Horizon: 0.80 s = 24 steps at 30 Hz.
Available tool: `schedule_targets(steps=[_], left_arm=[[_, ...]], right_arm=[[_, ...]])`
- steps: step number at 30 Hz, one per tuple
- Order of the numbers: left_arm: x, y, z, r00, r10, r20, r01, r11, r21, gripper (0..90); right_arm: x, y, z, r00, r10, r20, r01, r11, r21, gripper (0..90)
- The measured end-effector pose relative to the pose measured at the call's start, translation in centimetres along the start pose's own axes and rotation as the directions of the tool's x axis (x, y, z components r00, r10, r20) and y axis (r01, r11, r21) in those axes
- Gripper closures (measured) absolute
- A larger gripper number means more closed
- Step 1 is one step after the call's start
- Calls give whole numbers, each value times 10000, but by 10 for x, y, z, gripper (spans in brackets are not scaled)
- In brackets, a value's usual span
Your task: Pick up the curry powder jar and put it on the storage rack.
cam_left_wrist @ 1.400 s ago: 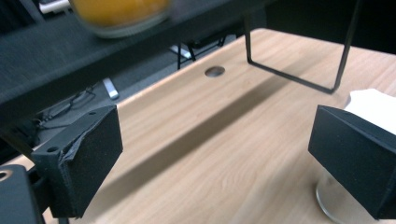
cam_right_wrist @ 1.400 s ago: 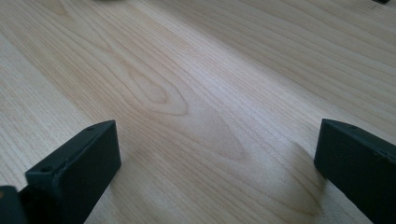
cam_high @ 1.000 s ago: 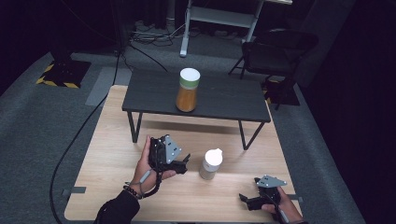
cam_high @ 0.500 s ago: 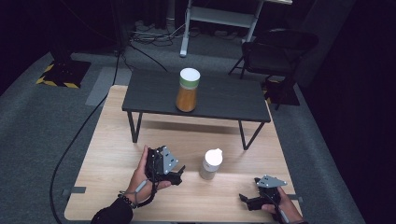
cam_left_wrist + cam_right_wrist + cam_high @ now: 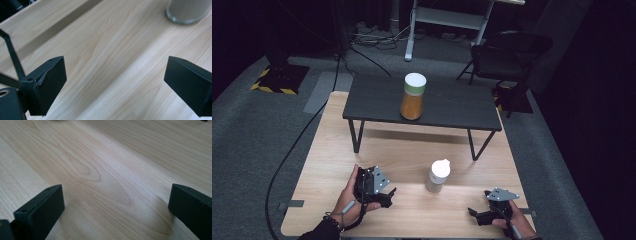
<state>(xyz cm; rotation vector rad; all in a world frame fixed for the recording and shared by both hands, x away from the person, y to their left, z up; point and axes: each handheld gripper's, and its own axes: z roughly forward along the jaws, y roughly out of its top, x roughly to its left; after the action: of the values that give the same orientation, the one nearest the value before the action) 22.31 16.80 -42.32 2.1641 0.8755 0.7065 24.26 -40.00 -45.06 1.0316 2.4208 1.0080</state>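
On the pale wooden table (image 5: 407, 150) my left gripper (image 5: 389, 196) is held low in the person's left hand, pointing right toward a small clear jar with a white lid (image 5: 438, 176). Its jaws are open and wide apart (image 5: 116, 67) with bare wood between them. The jar's glass base (image 5: 187, 11) shows far ahead at the upper right of the left gripper view. My right gripper (image 5: 475, 216) rests near the front right corner, pointing left. It is open (image 5: 117, 192) over bare wood.
A small black table (image 5: 447, 105) stands on the far half of the wooden top. On it is a tall jar of orange contents with a white lid (image 5: 413, 97). A dark chair (image 5: 507, 55) and cables lie on the grey floor beyond.
The left hand has brought its gripper down and back toward the front edge, from a raised tilt to low over the wood. The right gripper and both jars have stayed put.
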Motion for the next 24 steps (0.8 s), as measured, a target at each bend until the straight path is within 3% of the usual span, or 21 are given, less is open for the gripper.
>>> schedule_targets(steps=[6,9,13,24], left_arm=[[12,-12,-2,9988,-480,131,475,9983,322,43],[20,-18,0,9948,-963,323,947,9944,469,50],[27,-23,1,9913,-1242,425,1213,9905,650,54],[30,-27,11,9948,-1019,25,1005,9843,1451,55]], right_arm=[[0,0,0,10000,2,-4,-2,10000,0,3],[0,0,0,10000,5,-7,-5,10000,3,3],[0,0,0,10000,-4,-7,4,10000,-1,3],[0,0,0,10000,-14,-16,14,10000,-1,3]])
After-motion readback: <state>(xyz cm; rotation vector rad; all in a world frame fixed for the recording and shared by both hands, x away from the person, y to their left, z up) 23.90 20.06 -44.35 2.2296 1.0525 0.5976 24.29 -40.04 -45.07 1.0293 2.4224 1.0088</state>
